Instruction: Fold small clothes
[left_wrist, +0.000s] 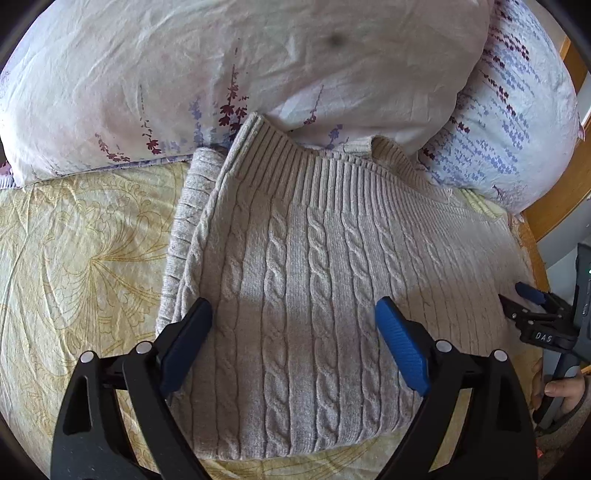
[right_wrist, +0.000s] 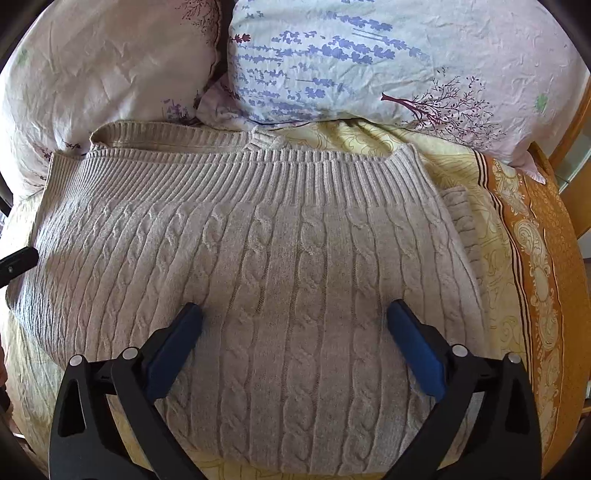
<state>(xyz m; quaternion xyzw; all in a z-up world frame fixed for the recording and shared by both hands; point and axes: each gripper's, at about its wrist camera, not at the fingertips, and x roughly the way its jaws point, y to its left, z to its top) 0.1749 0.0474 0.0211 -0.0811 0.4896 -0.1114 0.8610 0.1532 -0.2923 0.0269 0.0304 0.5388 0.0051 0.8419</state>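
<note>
Landmark: the folded beige cable-knit sweater (left_wrist: 295, 280), lying flat on the yellow patterned bedsheet (left_wrist: 74, 258).

Left of the sweater: bare bedsheet only, with a pale leaf pattern. A narrow folded-under layer of the knit peeking out along the sweater's left edge.

Over the sweater's near left part: the left gripper (left_wrist: 293, 343), jaws spread wide, nothing pinched. Blue pads (left_wrist: 400, 350) apart from each other, the cable pattern visible between them.

Behind the sweater, touching its ribbed hem (left_wrist: 332, 173): a white floral pillow (left_wrist: 221, 62) and, more to the right, a second pillow with lavender print (right_wrist: 351, 55).

Over the sweater's near right part: the right gripper (right_wrist: 295, 347), jaws also spread wide, holding nothing, the knit lying free below and between the pads. Same gripper seen in the left wrist view at the far right edge, with a hand (left_wrist: 561, 391) around its handle.

Right of the sweater: more yellow bedsheet, then an orange ornamented border (right_wrist: 543, 295) of the sheet, then a wooden bed frame (right_wrist: 576, 155) at the very edge.
</note>
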